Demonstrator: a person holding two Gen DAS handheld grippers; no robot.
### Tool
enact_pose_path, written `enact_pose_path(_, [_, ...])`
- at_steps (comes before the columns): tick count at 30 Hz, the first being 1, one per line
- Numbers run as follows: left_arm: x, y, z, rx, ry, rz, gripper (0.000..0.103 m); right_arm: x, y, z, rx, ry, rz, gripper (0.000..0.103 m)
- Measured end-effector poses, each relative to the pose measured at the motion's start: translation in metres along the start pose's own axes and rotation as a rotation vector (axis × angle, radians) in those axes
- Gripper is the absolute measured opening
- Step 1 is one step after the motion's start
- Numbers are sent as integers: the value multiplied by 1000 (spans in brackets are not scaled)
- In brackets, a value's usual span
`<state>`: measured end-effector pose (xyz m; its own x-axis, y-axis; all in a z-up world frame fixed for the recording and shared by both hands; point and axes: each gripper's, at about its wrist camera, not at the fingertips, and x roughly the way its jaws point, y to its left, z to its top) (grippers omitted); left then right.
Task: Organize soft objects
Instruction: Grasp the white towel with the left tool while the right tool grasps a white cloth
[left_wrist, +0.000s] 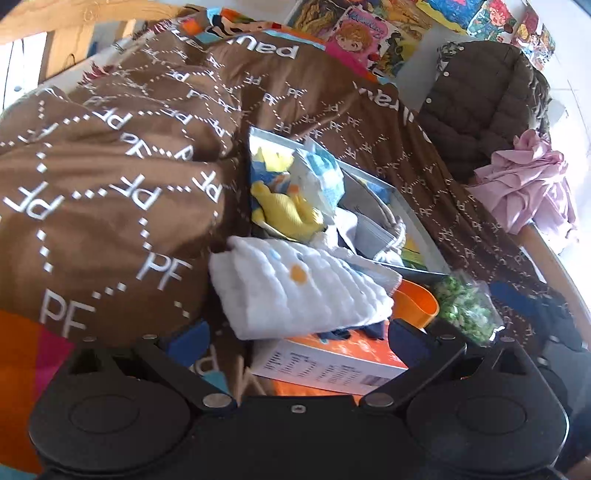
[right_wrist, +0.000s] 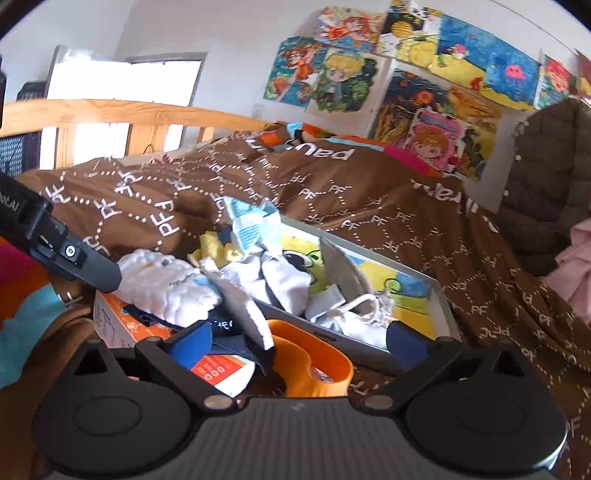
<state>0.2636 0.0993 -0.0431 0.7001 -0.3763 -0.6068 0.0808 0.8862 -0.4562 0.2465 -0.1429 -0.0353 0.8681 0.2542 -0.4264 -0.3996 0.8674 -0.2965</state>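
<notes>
Item: white quilted cloth (left_wrist: 299, 288), folded, lying on the orange-and-white box (left_wrist: 332, 360) just beside the near edge of the grey tray (left_wrist: 417, 221). It sits directly ahead of my left claw (left_wrist: 295, 332), jaws spread and empty, long axis across the opening. My right claw (right_wrist: 295, 339), also spread, sits off to the cloth's right; I judge the left nearer.

Bright daylight pours from the window (right_wrist: 122, 79) at ten o'clock, glaring white. Edges bend round and blur.
</notes>
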Motion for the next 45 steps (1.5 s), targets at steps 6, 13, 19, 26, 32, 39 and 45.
enact_pose_path(6, [13,7,1,-64,2,-46,102,16,7,1,-49,0,-26,95])
enact_pose_path(13, [23,20,0,-176,-29,-163,100,36,9,7,-57,28,0,81])
enact_pose_path(19, [25,38,-2,-311,-45,-211,86,46,14,10,-72,54,32,57])
enact_pose_path(26, [29,44,-4,-348,-51,-243,70,55,16,12,-56,94,78,35])
enact_pose_path(32, [26,48,-3,-352,-84,-255,52,55,21,12,-53,111,100,24])
enact_pose_path(39, [28,55,-1,-351,-94,-278,47,52,24,14,-63,112,105,21])
enact_pose_path(45, [34,65,-3,-396,-87,-261,55,48,28,14,-88,106,111,18])
